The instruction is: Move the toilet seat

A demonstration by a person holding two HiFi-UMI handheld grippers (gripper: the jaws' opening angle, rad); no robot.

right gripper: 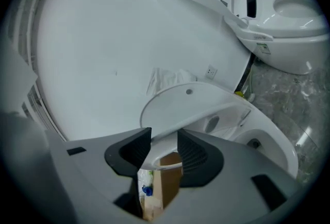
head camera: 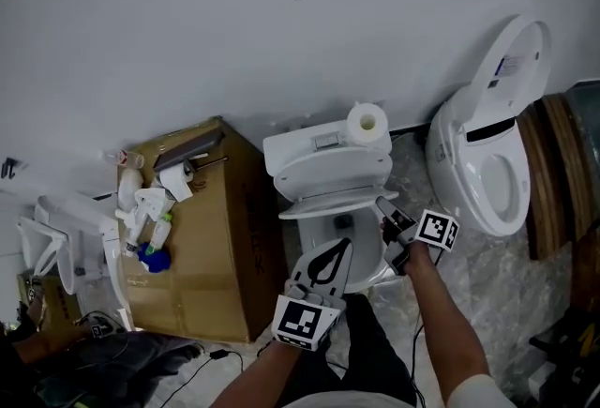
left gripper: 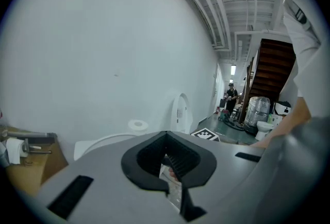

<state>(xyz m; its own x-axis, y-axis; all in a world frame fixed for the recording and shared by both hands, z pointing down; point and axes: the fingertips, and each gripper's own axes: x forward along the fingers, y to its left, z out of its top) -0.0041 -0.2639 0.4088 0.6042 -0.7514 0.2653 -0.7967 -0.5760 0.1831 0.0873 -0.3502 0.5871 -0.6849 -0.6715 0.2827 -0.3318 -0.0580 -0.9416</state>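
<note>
The white toilet [head camera: 330,162] stands against the wall, its lid and seat [head camera: 333,179] tilted up over the bowl [head camera: 349,230]. My right gripper [head camera: 384,212] reaches in at the seat's right side. In the right gripper view the seat's thin white edge [right gripper: 191,102] lies between the jaws of the right gripper [right gripper: 164,143], which stand wide and open. My left gripper [head camera: 334,253] hovers over the front of the bowl. In its own view the left gripper [left gripper: 167,155] looks shut, with nothing held, and the raised lid [left gripper: 103,141] lies ahead of it.
A toilet paper roll [head camera: 367,124] sits on the tank. A cardboard box [head camera: 211,237] with bottles and paper stands at the left. A second toilet [head camera: 487,162] with its lid up stands at the right on the marble floor [head camera: 487,284]. A person [left gripper: 230,95] stands far down the corridor.
</note>
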